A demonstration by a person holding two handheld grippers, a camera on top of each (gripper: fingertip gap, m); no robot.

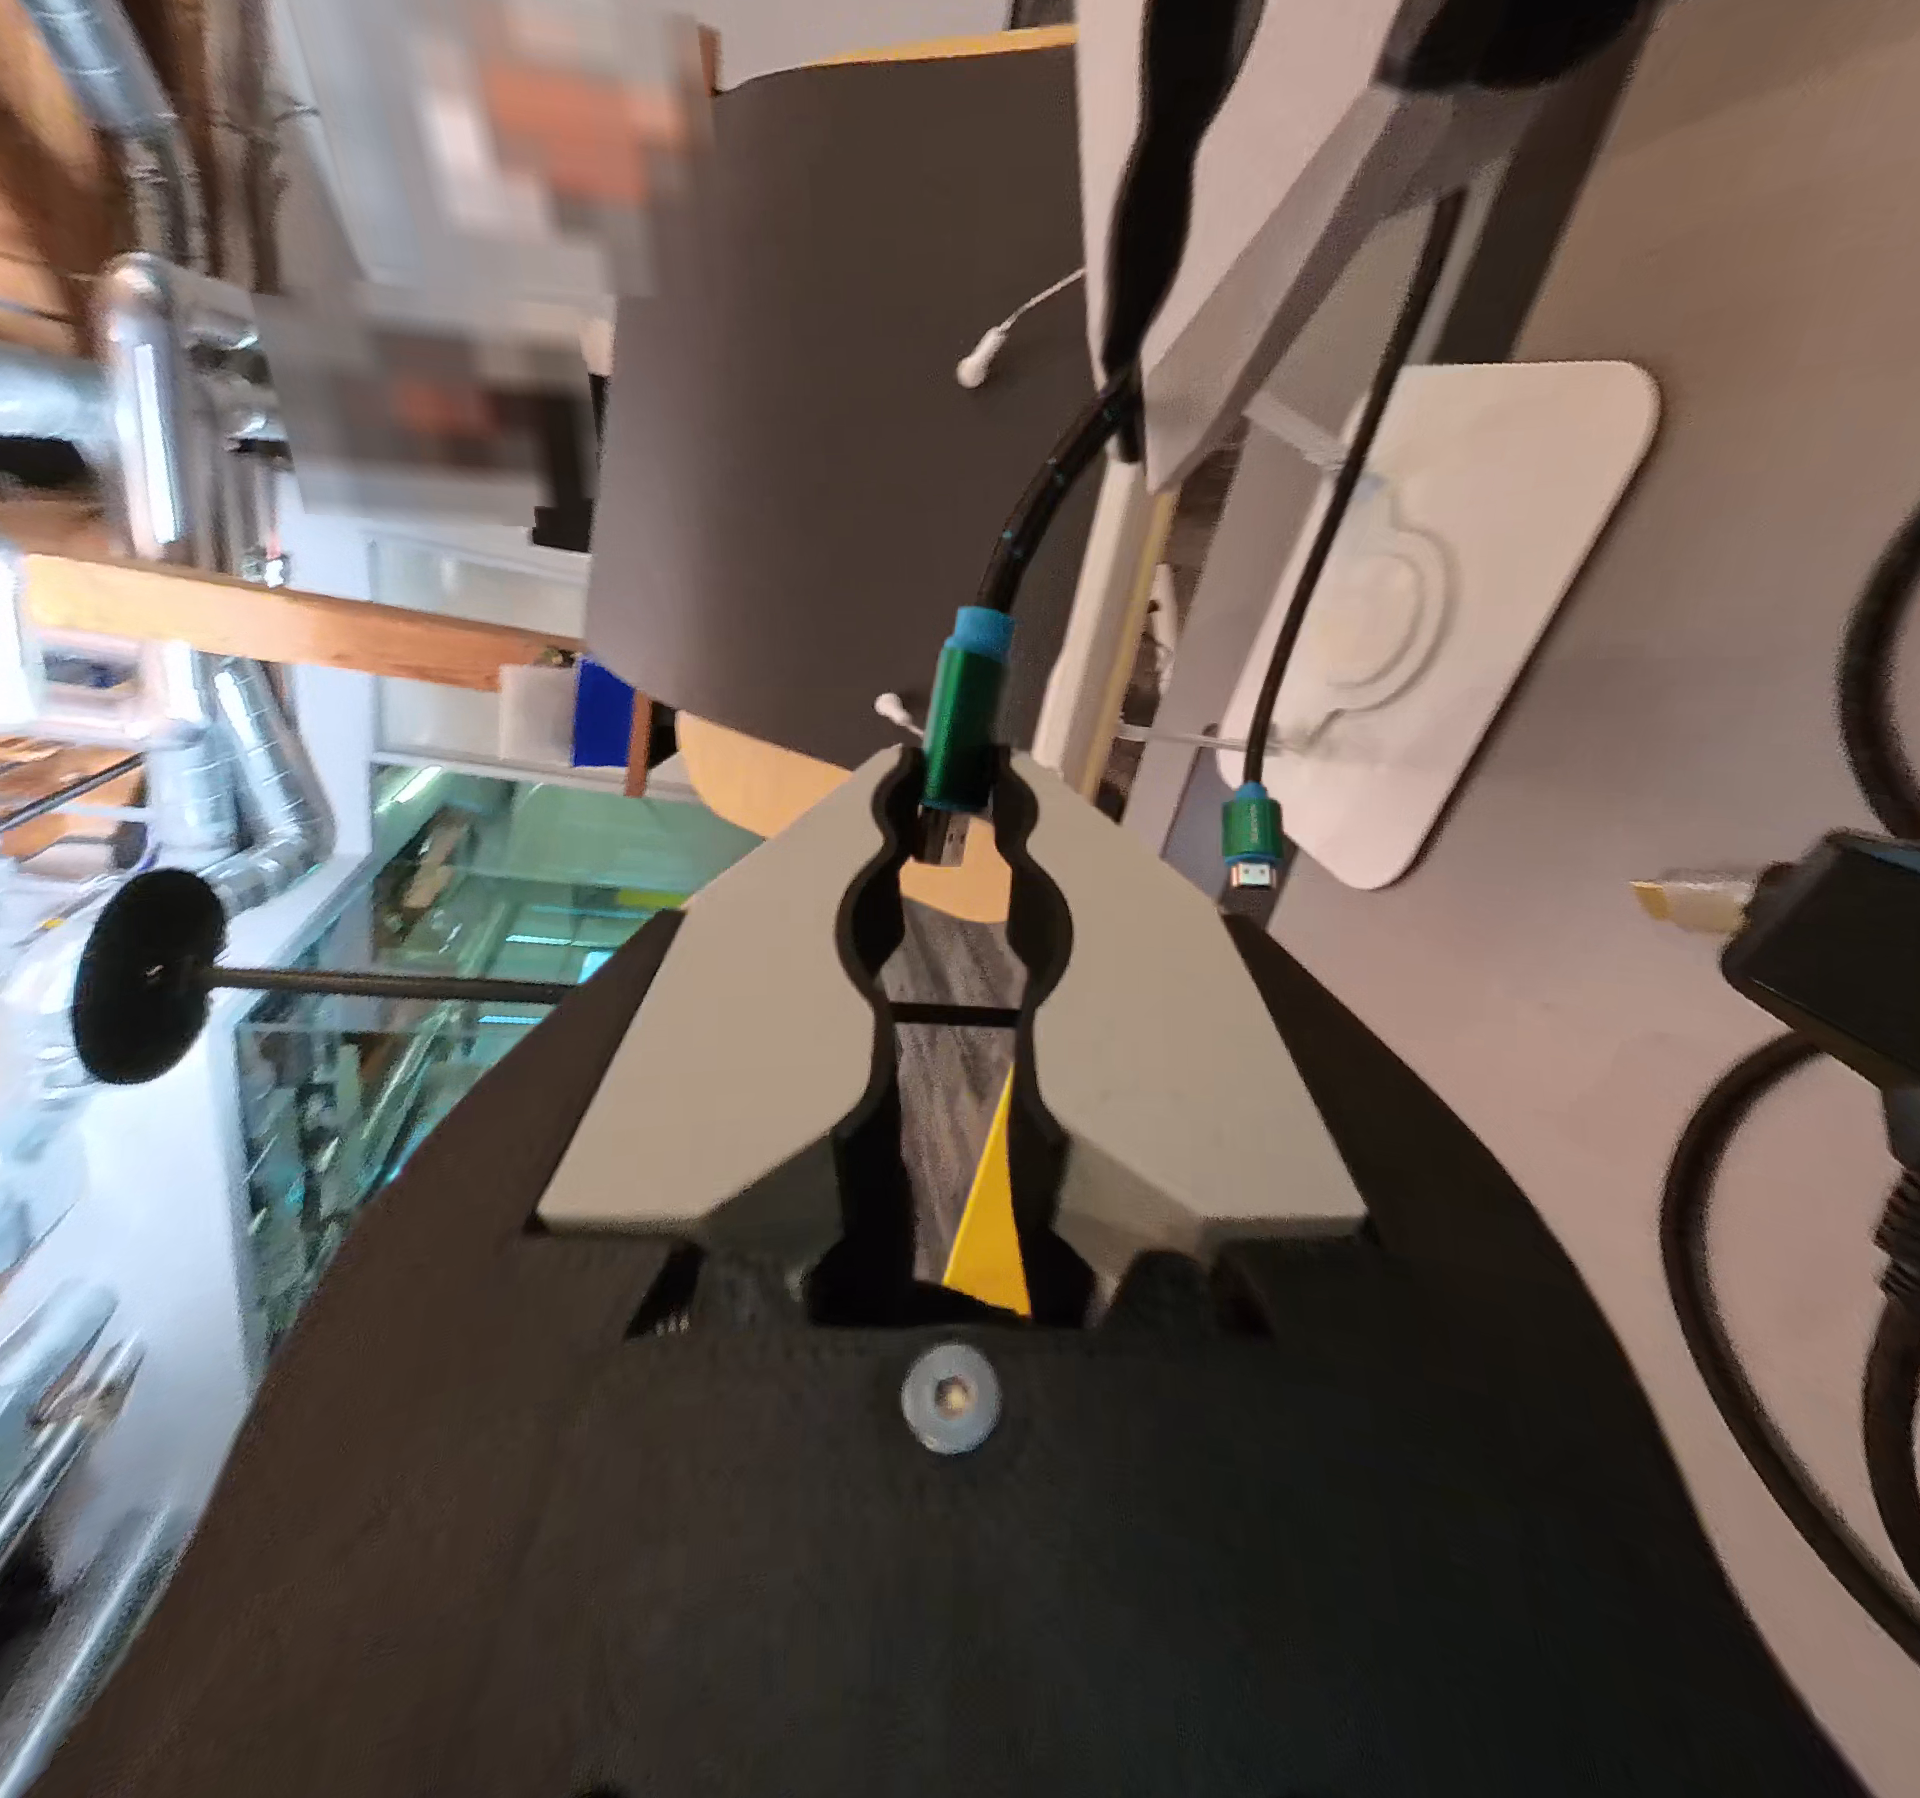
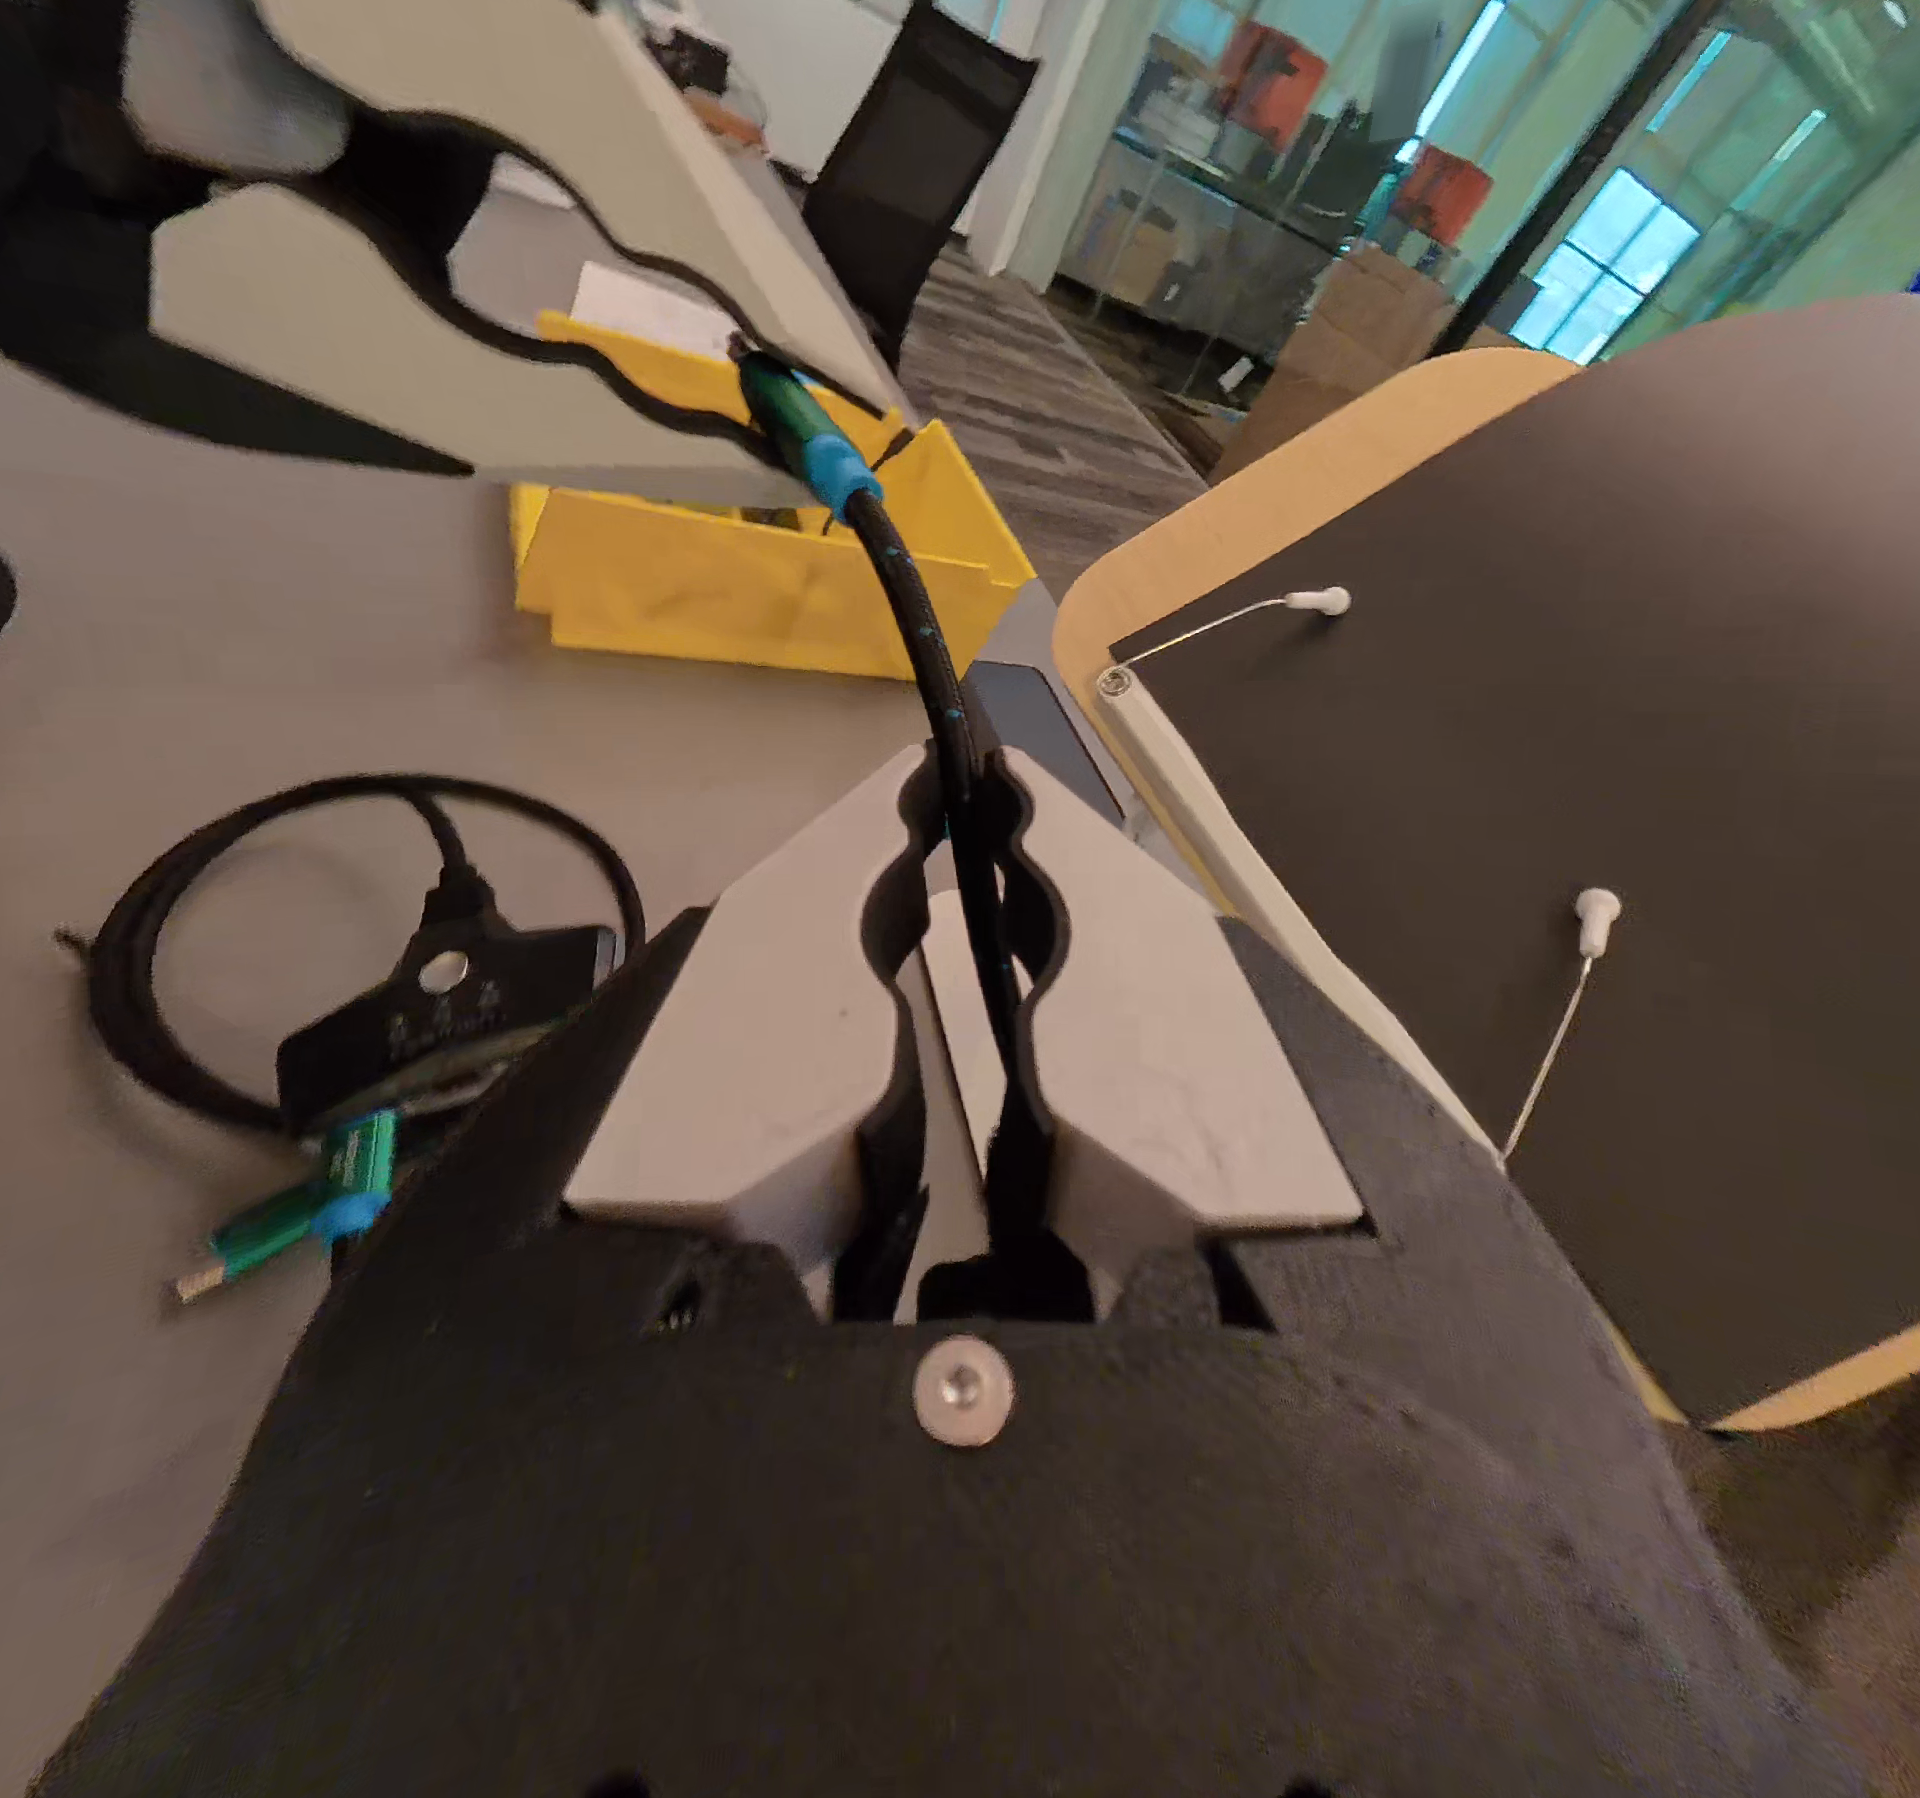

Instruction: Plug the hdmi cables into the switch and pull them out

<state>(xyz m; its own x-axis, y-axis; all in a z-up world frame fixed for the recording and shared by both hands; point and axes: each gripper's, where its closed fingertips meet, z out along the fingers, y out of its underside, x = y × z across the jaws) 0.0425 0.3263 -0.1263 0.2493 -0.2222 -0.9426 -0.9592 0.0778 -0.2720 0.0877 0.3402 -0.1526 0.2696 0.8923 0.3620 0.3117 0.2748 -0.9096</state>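
My left gripper (image 1: 958, 780) is shut on a green HDMI plug (image 1: 964, 704) with a blue collar and holds it above the grey table (image 1: 1714, 190). Its black braided cable (image 2: 933, 642) runs to my right gripper (image 2: 956, 784), which is shut on the cable a short way behind the plug (image 2: 781, 410). The black switch (image 2: 449, 1013) lies on the table at lower left in the right wrist view; it also shows at the right edge of the left wrist view (image 1: 1834, 927). Two more green plugs (image 2: 358, 1158) (image 2: 268, 1241) lie by the switch; whether one is plugged in I cannot tell.
A yellow bin (image 2: 727, 595) stands on the table beyond the grippers. A dark divider board (image 2: 1558, 813) with white pins stands to the right. A white pad (image 1: 1475, 605) lies on the table, with a green plug (image 1: 1252, 839) resting at its edge. A black cable coil (image 2: 135, 979) surrounds the switch. Spacing between my two grippers at the tips: around 6 cm. The black switch (image 2: 449, 1013) is about equally far from each gripper, around 20 cm.
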